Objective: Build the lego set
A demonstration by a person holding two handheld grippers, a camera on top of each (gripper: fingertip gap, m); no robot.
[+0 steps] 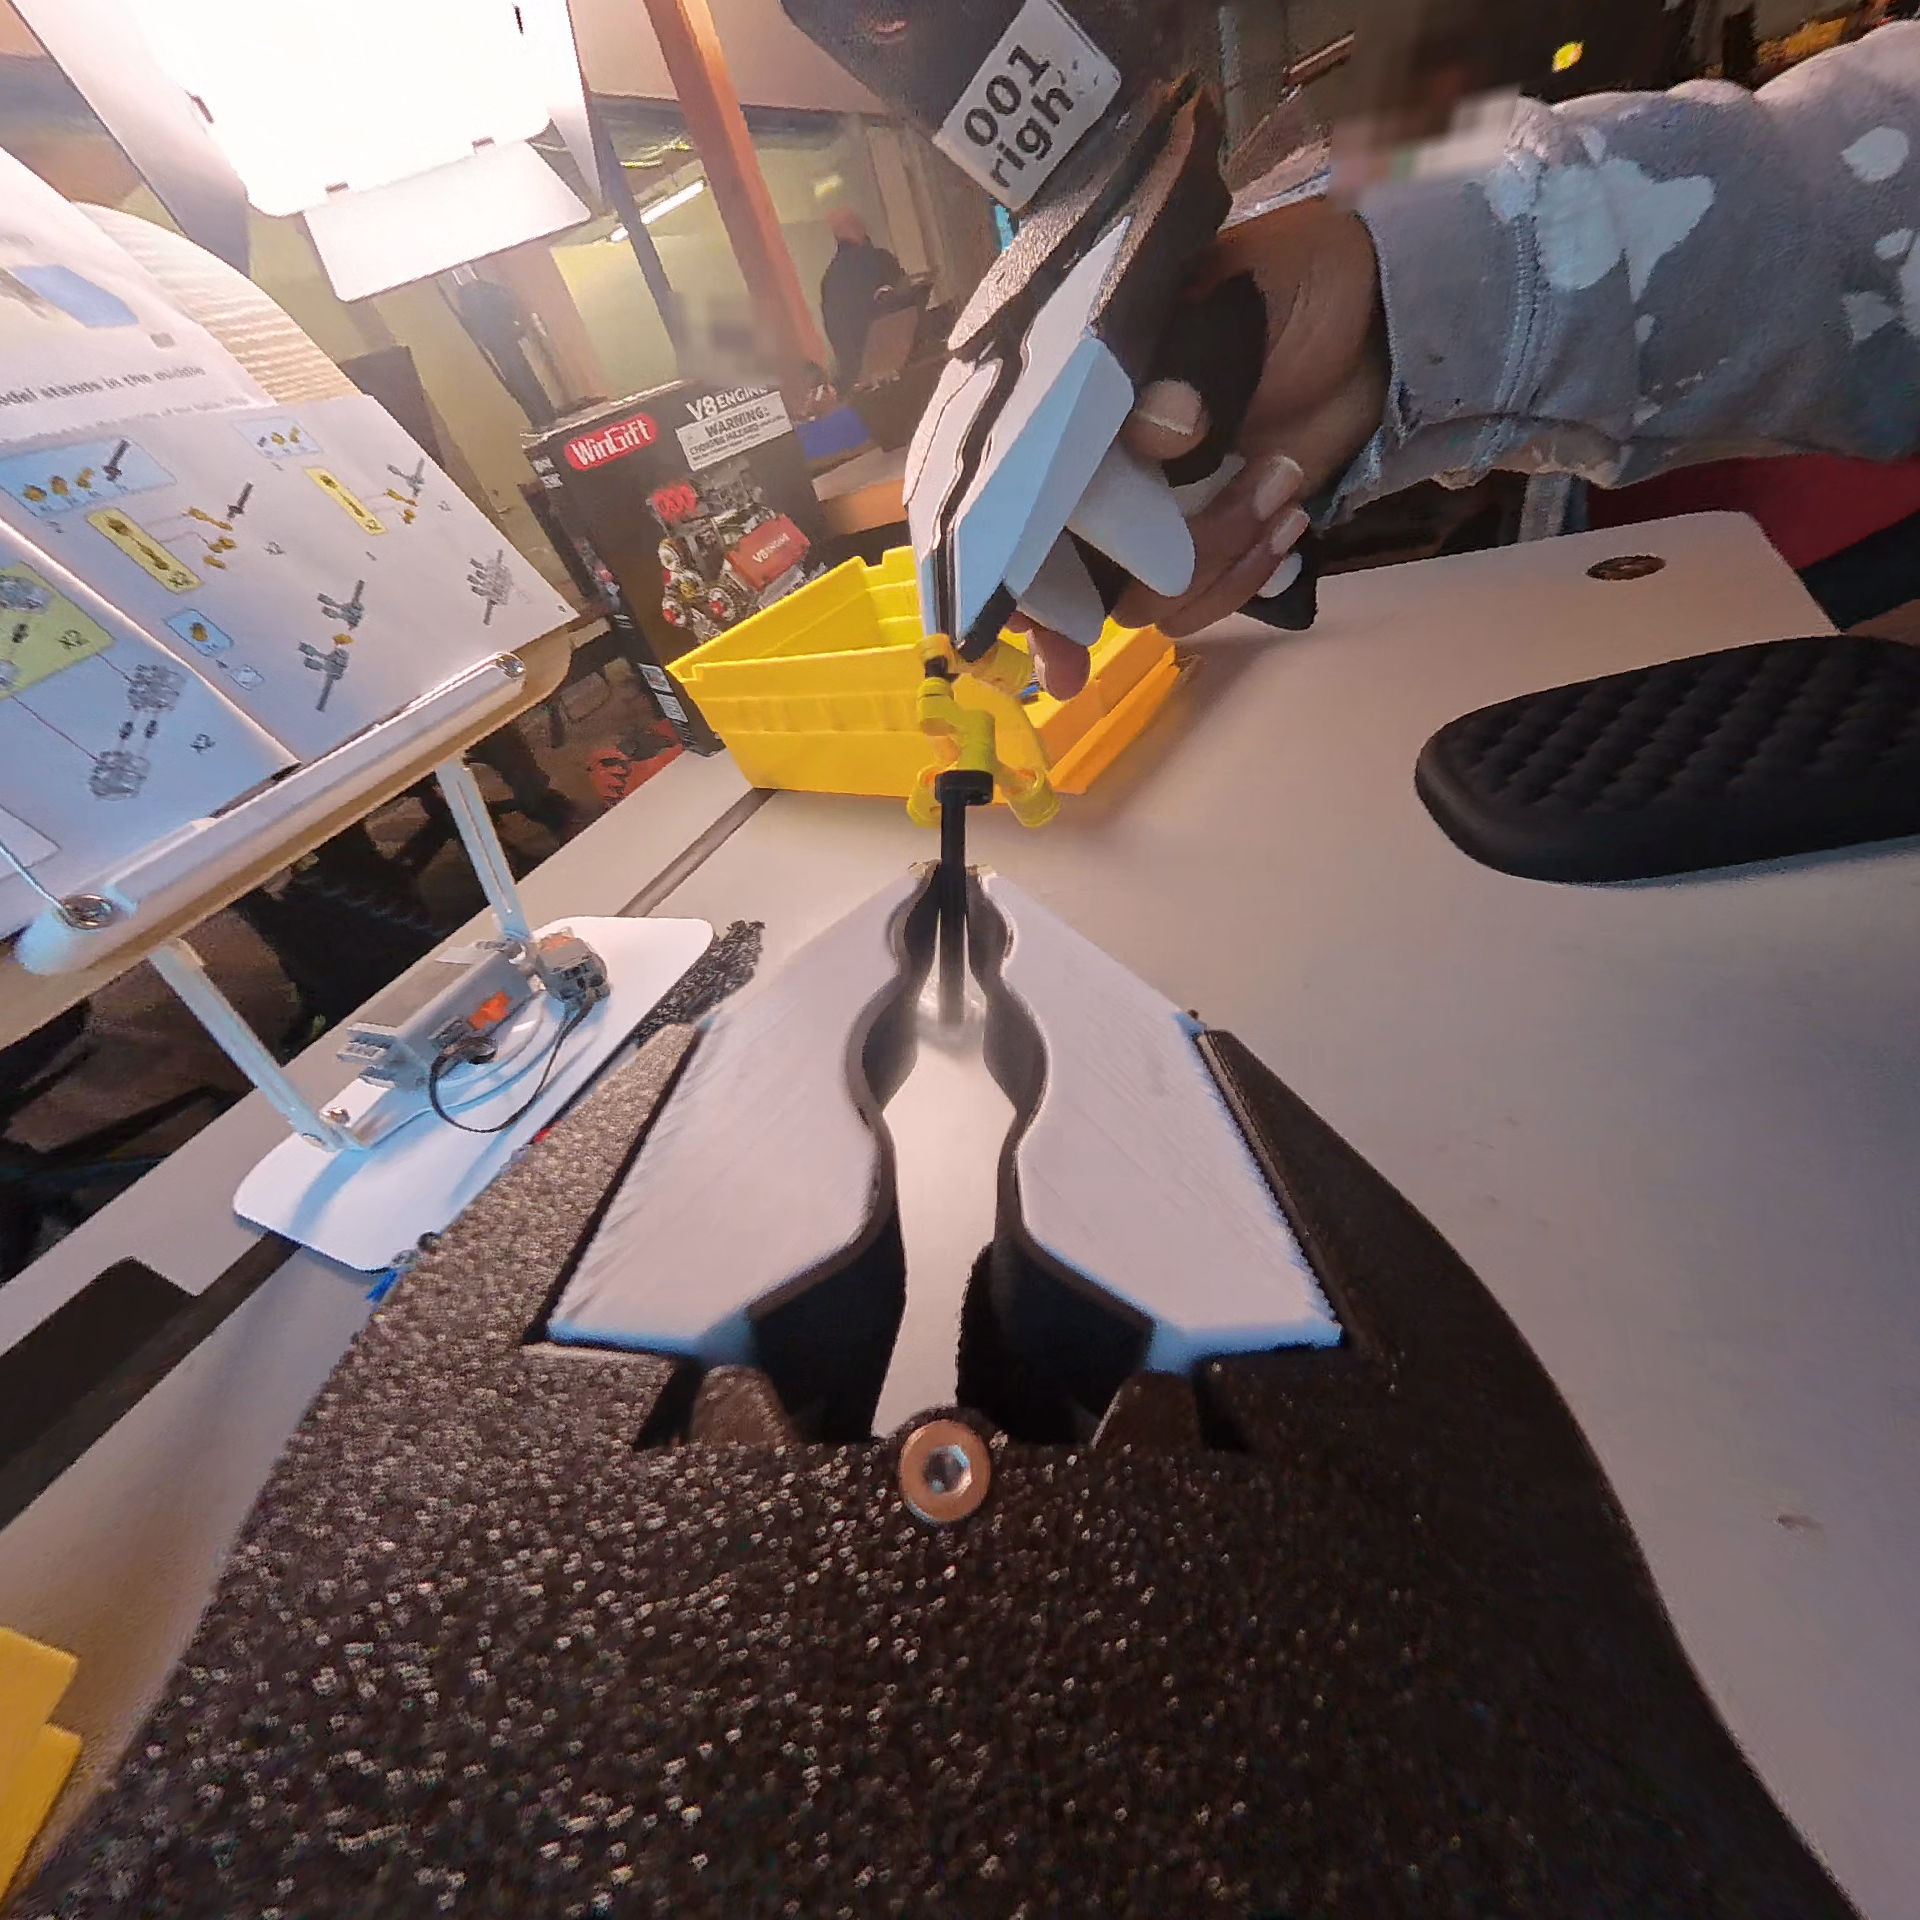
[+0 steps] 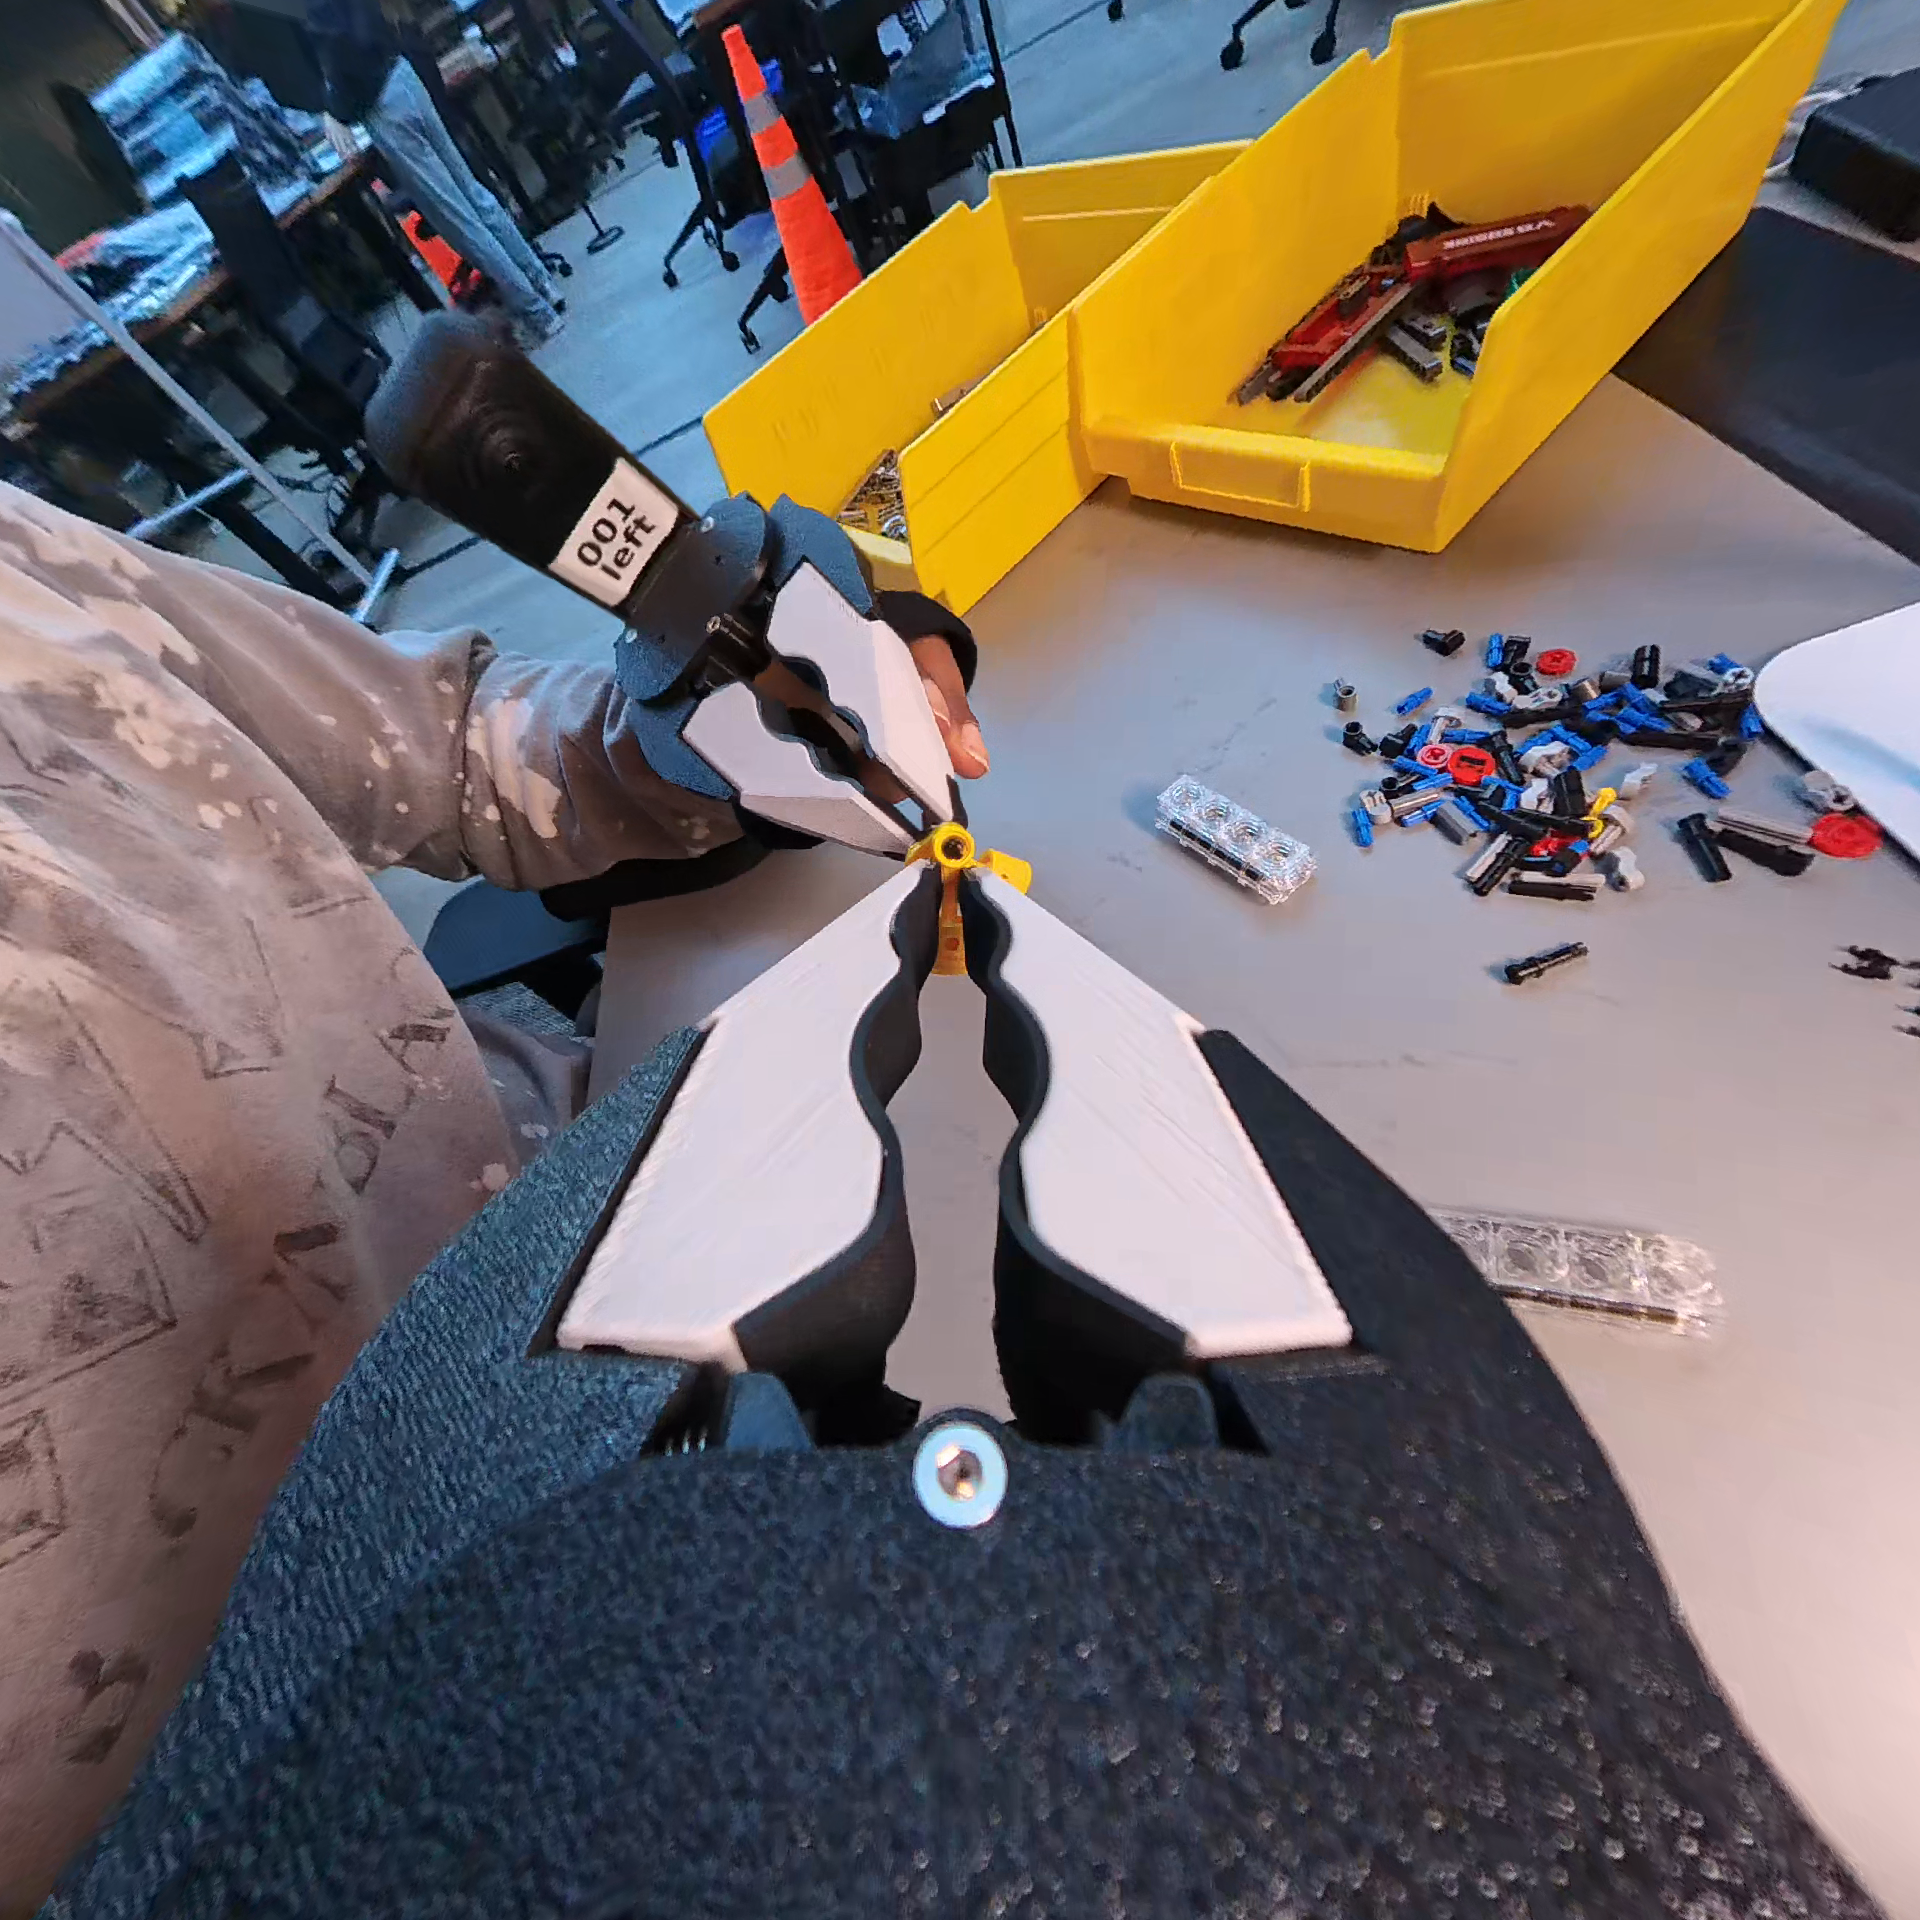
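My left gripper (image 1: pixel 949 878) is shut on a thin black axle (image 1: pixel 951 831) that points away from me above the grey table (image 1: pixel 1455 1143). Yellow connector pieces (image 1: pixel 977 738) sit on the far end of the axle. My right gripper (image 1: pixel 951 636) comes down from above and is shut on the top yellow piece. In the right wrist view, my right gripper (image 2: pixel 943 878) holds the yellow connector (image 2: pixel 948 935) between its tips. The left gripper (image 2: pixel 928 826) meets it from the upper left, and the axle is hidden there.
Two yellow bins (image 2: pixel 1299 457) (image 2: pixel 966 343) stand at the back. A pile of small blue, black, grey and red pieces (image 2: pixel 1558 758), two clear bricks (image 2: pixel 1236 836) (image 2: pixel 1579 1273) and a black pin (image 2: pixel 1545 961) lie on the right. An instruction booklet on a stand (image 1: pixel 208 582), the set's box (image 1: pixel 707 520) and a black mat (image 1: pixel 1683 758) are around. About 4 cm separates my left fingertips from my right.
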